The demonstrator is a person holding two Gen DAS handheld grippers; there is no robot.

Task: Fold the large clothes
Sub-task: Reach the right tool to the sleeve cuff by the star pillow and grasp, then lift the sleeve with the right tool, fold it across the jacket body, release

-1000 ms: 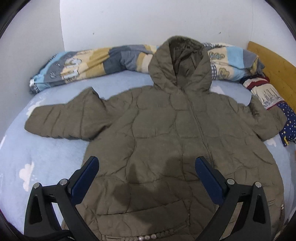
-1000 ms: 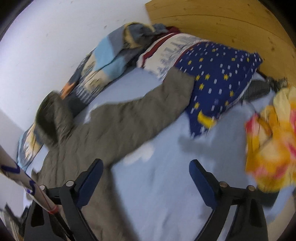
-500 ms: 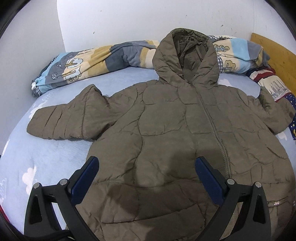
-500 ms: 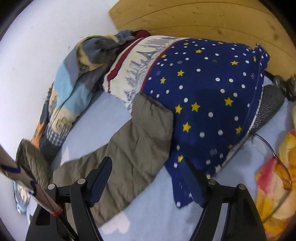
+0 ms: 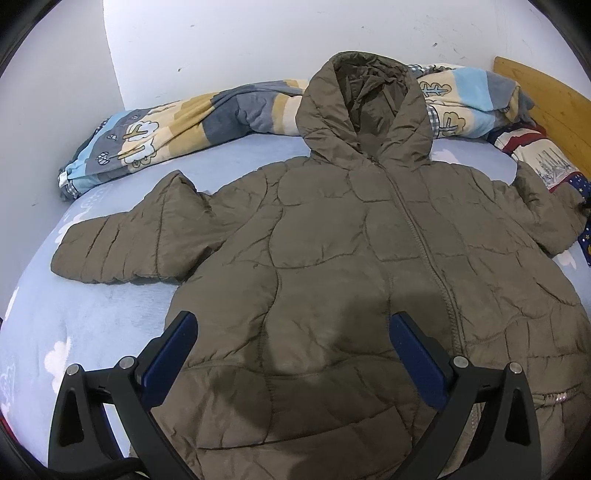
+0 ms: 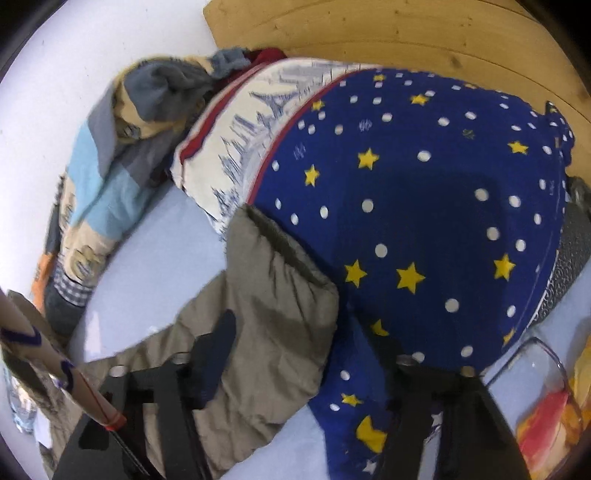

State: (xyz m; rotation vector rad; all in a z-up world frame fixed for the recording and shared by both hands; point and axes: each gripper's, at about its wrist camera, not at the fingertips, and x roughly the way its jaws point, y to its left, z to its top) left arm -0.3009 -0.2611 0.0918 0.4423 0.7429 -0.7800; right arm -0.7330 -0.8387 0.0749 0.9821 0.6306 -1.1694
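An olive-brown quilted hooded jacket (image 5: 354, 258) lies flat, front up, on a light blue bed, sleeves spread to both sides and hood toward the wall. My left gripper (image 5: 291, 354) is open and empty, hovering over the jacket's lower front. In the right wrist view the jacket's right sleeve cuff (image 6: 280, 295) lies against a blue star-patterned pillow (image 6: 424, 229). My right gripper (image 6: 306, 354) is open and empty, low over that cuff, its left finger (image 6: 218, 354) above the sleeve and its right finger dark against the pillow.
A striped patchwork blanket (image 5: 207, 122) is bunched along the wall behind the hood. A white and red pillow (image 6: 251, 125) and a wooden headboard (image 6: 406, 33) stand at the right. A yellow-red cloth (image 6: 554, 417) and a dark grey item (image 6: 569, 251) lie beside the star pillow.
My right gripper has swung toward and closed in on the right sleeve cuff by the star pillow. My left gripper has shifted slightly over the jacket's lower front.
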